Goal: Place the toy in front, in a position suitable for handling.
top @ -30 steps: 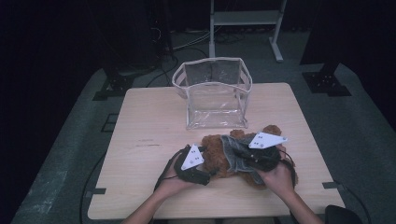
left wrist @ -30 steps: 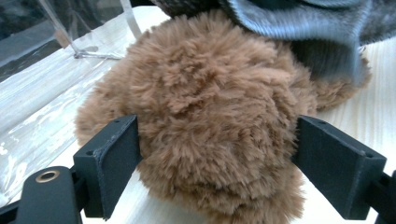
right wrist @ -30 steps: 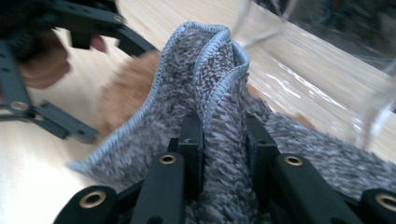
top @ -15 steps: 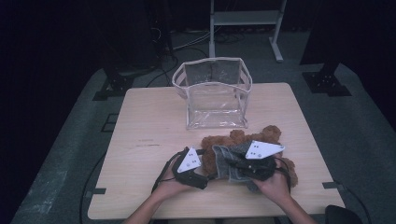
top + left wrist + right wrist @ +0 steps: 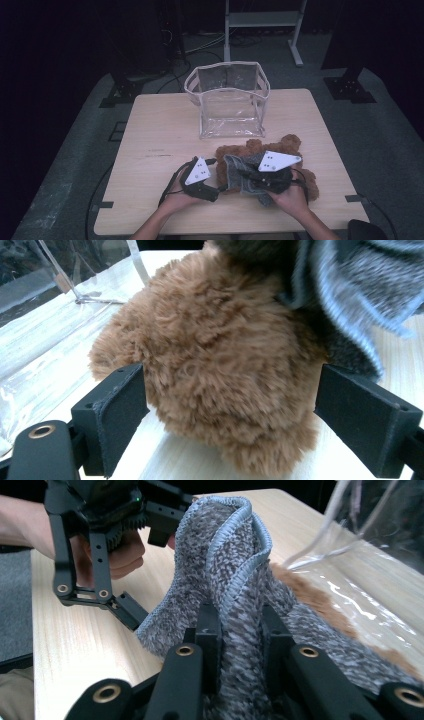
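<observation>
Right hand-held gripper has just been closing, pinching the grey knit garment; it has shifted left since earlier. Left hand-held gripper stands wide around the brown plush bear, apparently not gripping.

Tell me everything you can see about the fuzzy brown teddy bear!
The teddy bear is brown and shaggy, like soft plush. It lies on the wooden table, just in front of the clear plastic bag. A grey knitted garment with a paler ribbed edge covers its middle. The right gripper is pinching a fold of that garment. The left gripper has its jaws open on either side of a rounded furry part of the bear, not squeezing it.
</observation>
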Tool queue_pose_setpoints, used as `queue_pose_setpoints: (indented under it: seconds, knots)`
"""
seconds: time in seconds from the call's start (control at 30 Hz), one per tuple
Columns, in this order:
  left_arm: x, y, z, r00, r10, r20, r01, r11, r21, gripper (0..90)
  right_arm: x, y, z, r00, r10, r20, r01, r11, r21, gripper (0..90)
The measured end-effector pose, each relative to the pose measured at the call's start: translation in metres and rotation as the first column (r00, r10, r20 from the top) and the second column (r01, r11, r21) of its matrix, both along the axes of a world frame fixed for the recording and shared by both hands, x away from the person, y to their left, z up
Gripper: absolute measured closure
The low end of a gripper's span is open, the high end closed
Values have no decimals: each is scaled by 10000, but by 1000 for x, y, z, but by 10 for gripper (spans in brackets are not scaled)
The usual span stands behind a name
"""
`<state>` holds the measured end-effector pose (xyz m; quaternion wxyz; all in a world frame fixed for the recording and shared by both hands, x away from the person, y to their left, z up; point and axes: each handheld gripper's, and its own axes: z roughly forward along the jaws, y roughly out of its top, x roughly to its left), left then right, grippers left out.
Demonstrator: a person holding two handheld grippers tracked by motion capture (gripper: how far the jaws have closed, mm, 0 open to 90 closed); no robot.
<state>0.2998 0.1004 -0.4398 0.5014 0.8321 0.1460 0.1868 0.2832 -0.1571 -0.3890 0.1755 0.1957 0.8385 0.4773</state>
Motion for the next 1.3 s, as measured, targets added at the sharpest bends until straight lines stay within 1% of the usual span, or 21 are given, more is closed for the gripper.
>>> queue_pose_setpoints:
  seconds: [0.07, 0.13, 0.27, 0.3, 0.33, 0.47, 0.53, 0.63, 0.67, 0.73, 0.83, 0.87, 0.9, 0.93, 0.97, 1.0, 1.1, 1.13, 1.17, 1.2, 1.3]
  knots:
    - [-1, 4, 0, 10000, -3, -1, 3, 10000, 31, 120, 0, 0, -5, 10000, 63, -62, -63, 10000, -9, 762]
    - [-2, 7, 0, 10000, 29, 39, -30, 9999, 119, 120, -2, -7, -8, 9999, 62, -149, -62, 10000, -1, 763]
    - [-1, 9, 3, 9999, 80, 101, -80, 10000, 42, 118, -8, -26, -16, 9979, -323, -565, 309, 9992, -255, 765]
    - [-1, 9, 3, 9999, 80, 101, -80, 10000, 42, 117, -8, -26, -16, 9979, -323, -565, 309, 9992, -255, 765]
    - [-1, 7, 4, 9999, 88, 118, -88, 10000, 9, 112, -9, -32, -17, 9968, -373, -703, 360, 9992, -188, 766]
    - [-2, 5, 4, 9999, 7, 138, -8, 10000, 58, 112, -9, -25, -13, 9978, -198, -639, 197, 9998, -22, 766]
    - [-4, 5, 2, 9999, -109, 120, 108, 9999, 88, 112, -4, -9, -12, 9975, 173, -690, -161, 9997, 170, 764]
    - [-4, 5, 1, 9999, -150, 63, 150, 9998, 131, 112, -2, -2, -12, 9974, 245, -679, -240, 9997, 87, 764]
    - [-4, 5, -1, 9998, -205, 18, 205, 9997, 156, 111, 0, -6, -11, 9965, 167, -824, -149, 9996, 220, 764]
    - [-4, 5, -1, 9998, -214, 18, 214, 9996, 158, 106, 1, -17, -6, 9968, -156, -781, 186, 9991, 376, 763]
    - [-4, 4, 1, 9998, -190, 37, 190, 9998, 92, 102, 6, -38, 7, 9941, -798, -741, 855, 9933, 774, 760]
    - [-4, 3, 2, 9998, -194, 60, 194, 9998, 54, 101, 8, -44, 12, 9922, -1012, -724, 1071, 9907, 837, 759]
    - [-4, 3, 2, 9998, -194, 60, 194, 9998, 54, 101, 8, -44, 12, 9922, -1012, -724, 1071, 9907, 837, 759]
    - [-4, 3, 3, 9998, -193, 65, 193, 9998, 27, 101, 11, -50, 16, 9904, -1199, -690, 1256, 9883, 861, 758]
    - [-4, 2, 4, 9998, -179, 61, 180, 9998, -79, 101, 20, -57, 23, 9855, -1551, -682, 1598, 9846, 702, 756]
    - [-3, 2, 4, 9998, -168, 44, 168, 9998, -108, 101, 25, -59, 24, 9824, -1716, -735, 1761, 9825, 600, 757]
    - [-2, 1, 5, 9998, -169, 72, 169, 9998, -59, 100, 41, -59, 22, 9748, -1872, -1212, 1931, 9804, 394, 755]
    - [-1, 0, 5, 9999, -156, 25, 156, 9997, -178, 100, 45, -56, 19, 9712, -1895, -1444, 1941, 9808, 189, 754]
    - [-1, 0, 5, 9999, -156, 25, 156, 9997, -178, 100, 48, -53, 15, 9668, -1854, -1758, 1874, 9823, -54, 753]
    - [1, -1, 7, 9998, -163, 79, 165, 9995, -256, 100, 49, -49, 11, 9655, -1755, -1925, 1748, 9844, -205, 754]
    - [2, -5, 11, 9997, -197, 112, 201, 9990, -401, 100, 43, -37, 2, 9661, -1323, -2216, 1265, 9911, -404, 755]
